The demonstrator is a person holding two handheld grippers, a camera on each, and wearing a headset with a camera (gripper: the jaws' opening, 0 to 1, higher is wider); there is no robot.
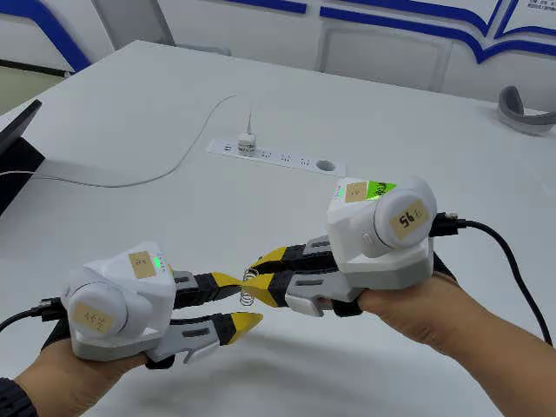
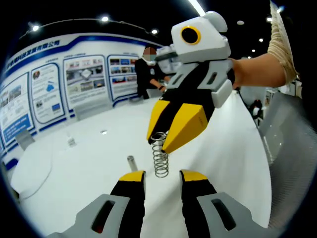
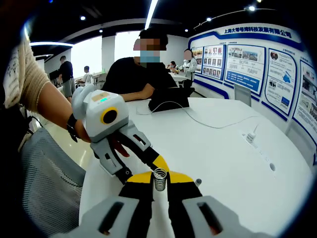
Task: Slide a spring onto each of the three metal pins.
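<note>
My right gripper (image 1: 254, 276) is shut on a small steel coil spring (image 1: 249, 287) and holds it just above the white table (image 1: 156, 113). In the left gripper view the spring (image 2: 159, 156) hangs upright from the right gripper's yellow tips. It hangs just ahead of my left gripper (image 2: 163, 176), whose jaws stand open and empty on either side of it. A short metal pin (image 2: 131, 161) stands on the table to the left of the spring. In the right gripper view the pin (image 3: 198, 182) shows just right of the held spring (image 3: 159, 178).
A white power strip (image 1: 278, 157) with a plug and a thin cable lies mid-table. A dark screen edge (image 1: 17, 143) is at the far left and a grey curved object (image 1: 526, 110) at the far right. People sit at a table beyond, by a mesh chair (image 3: 44, 173).
</note>
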